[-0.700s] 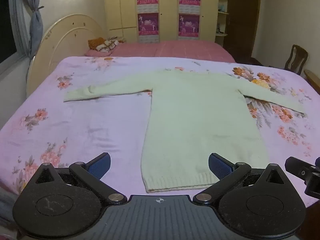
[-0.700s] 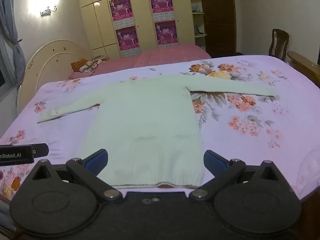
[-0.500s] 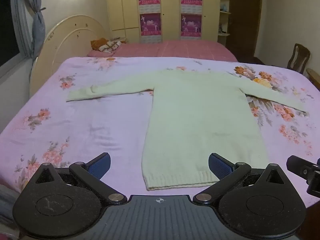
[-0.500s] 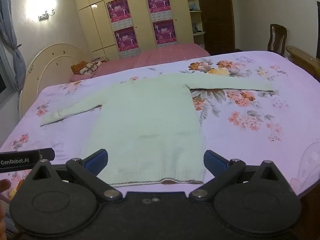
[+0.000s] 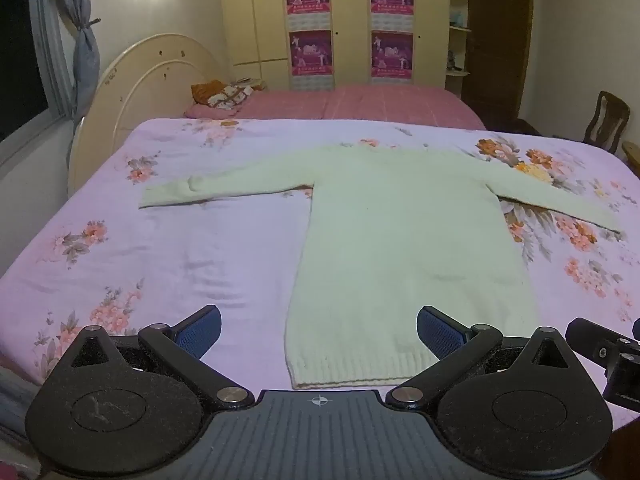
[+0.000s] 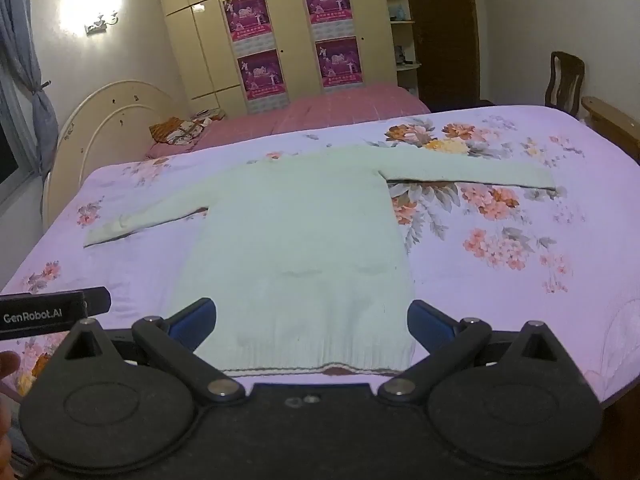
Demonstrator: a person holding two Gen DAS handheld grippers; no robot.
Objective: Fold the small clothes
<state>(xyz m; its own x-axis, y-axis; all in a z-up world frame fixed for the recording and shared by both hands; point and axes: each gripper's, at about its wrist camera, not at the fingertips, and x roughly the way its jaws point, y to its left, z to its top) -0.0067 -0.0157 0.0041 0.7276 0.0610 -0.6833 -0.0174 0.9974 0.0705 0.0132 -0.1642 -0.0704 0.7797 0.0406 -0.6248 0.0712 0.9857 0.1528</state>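
Pale green knit, that is the sweater [image 5: 404, 248] in the left wrist view, and it lies flat on the flowered purple bedsheet [image 5: 180, 248] with both sleeves spread out to the sides. Its ribbed hem [image 5: 360, 368] is the nearest part, just in front of the left gripper [image 5: 319, 330]. The blue pads [image 5: 200, 330] of this gripper stand as wide apart as they go, and nothing is between them that they press; they hang above the sheet and the hem's left corner. At the right edge a black part of the other tool is visible.

In the right wrist view the same sweater [image 6: 304, 240] fills the middle, and its hem [image 6: 320, 360] sits between the wide jaws of the right gripper [image 6: 312, 324], which also holds nothing. The right sleeve [image 6: 468, 172] reaches over the orange flowers, the left sleeve [image 6: 148, 220] points toward the cream headboard [image 6: 112, 128]. A fingertip of the person shows at the far left edge.

I judge the folding is not begun. The risk from here is in the first pinch: the knit is soft and thick, so a pad may catch the bedsheet together with the hem, or take only the top layer, and then the lift pulls the body crooked. If the two grippers lift at different moments, the sleeves may drag and bunch
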